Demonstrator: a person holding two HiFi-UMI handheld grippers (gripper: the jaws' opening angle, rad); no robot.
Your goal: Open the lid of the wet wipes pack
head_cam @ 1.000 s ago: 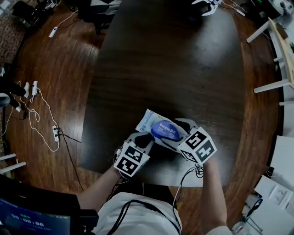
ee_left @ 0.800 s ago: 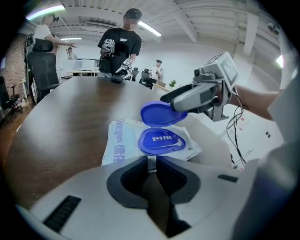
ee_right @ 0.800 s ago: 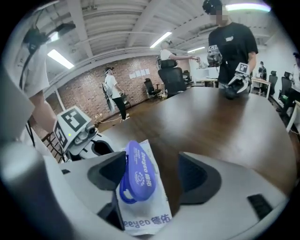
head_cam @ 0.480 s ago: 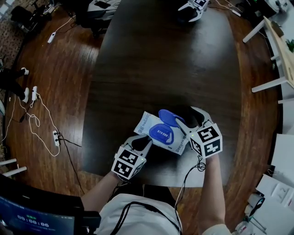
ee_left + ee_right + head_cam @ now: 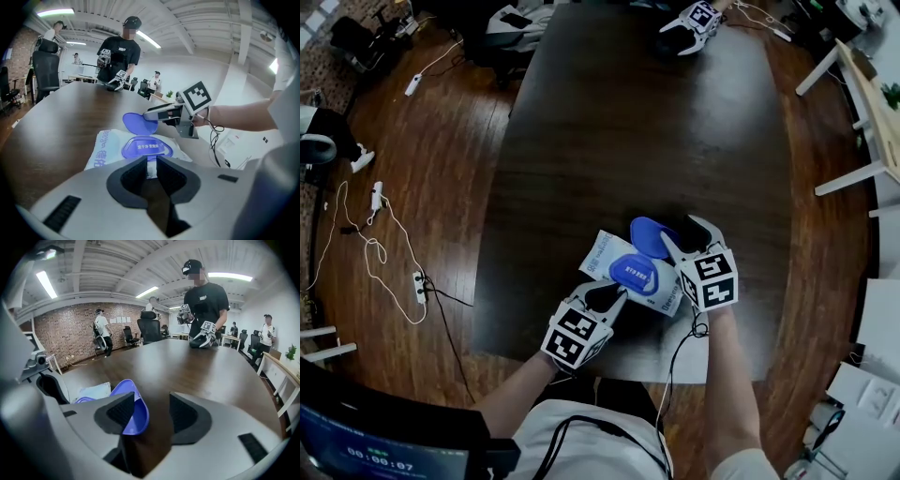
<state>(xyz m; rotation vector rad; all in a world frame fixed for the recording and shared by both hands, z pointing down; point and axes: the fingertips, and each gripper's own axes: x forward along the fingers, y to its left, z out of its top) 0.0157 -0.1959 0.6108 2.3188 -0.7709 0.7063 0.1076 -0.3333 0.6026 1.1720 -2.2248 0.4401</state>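
Observation:
The wet wipes pack (image 5: 612, 263), white with a blue oval lid frame (image 5: 635, 273), lies near the front of the dark table (image 5: 628, 122). Its blue lid (image 5: 650, 234) stands flipped up and back. My left gripper (image 5: 607, 296) is shut on the pack's near edge, and the white film (image 5: 150, 165) shows pinched between its pads. My right gripper (image 5: 684, 236) is at the raised lid with its jaws closing. In the right gripper view the lid (image 5: 131, 408) rests against the left pad, with a gap to the right pad. The left gripper view shows the lid (image 5: 138, 123) at the right gripper's tip (image 5: 152, 114).
A person (image 5: 205, 296) stands at the table's far end holding another pair of grippers (image 5: 694, 19). Cables and power strips (image 5: 389, 244) lie on the wooden floor to the left. White desks (image 5: 862, 103) stand to the right. The table's front edge is just behind my hands.
The blue lid, flat on the pack a second ago, has swung up and back. My right gripper moved away from me with it and its jaws narrowed. The left gripper keeps its hold.

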